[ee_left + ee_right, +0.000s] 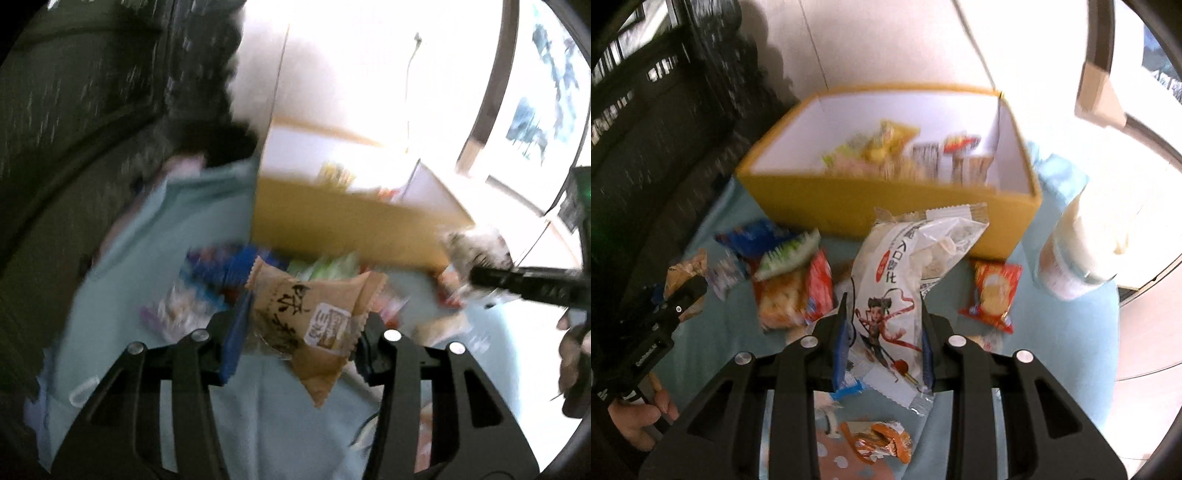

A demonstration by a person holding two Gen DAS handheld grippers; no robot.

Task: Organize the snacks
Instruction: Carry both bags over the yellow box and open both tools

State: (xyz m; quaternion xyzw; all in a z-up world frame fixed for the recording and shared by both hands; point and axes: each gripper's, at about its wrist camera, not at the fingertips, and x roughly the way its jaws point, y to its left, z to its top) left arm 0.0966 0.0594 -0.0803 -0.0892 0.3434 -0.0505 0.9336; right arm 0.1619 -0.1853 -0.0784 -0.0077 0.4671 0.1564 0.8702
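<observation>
Snacks (790, 280) strewn on pale blue cloth (1063, 332), yellow box (886, 206) behind, left claw (301, 325) gripping brown packet (310, 314), right claw (882, 332) gripping white packet (905, 280)

Box (886, 206) open at top, partly filled; loose packets (790, 288) and a jar (1075, 254) crowd the cloth (1071, 350) before it.

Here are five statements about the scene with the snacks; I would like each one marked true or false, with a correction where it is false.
1. The right gripper holds a white packet. True.
2. The left gripper holds a blue packet. False: it holds a brown packet.
3. The yellow box is empty. False: several snacks lie inside.
4. Loose snacks lie on the light blue cloth in front of the box. True.
5. A red packet lies inside the box. False: it lies on the cloth beside it.
</observation>
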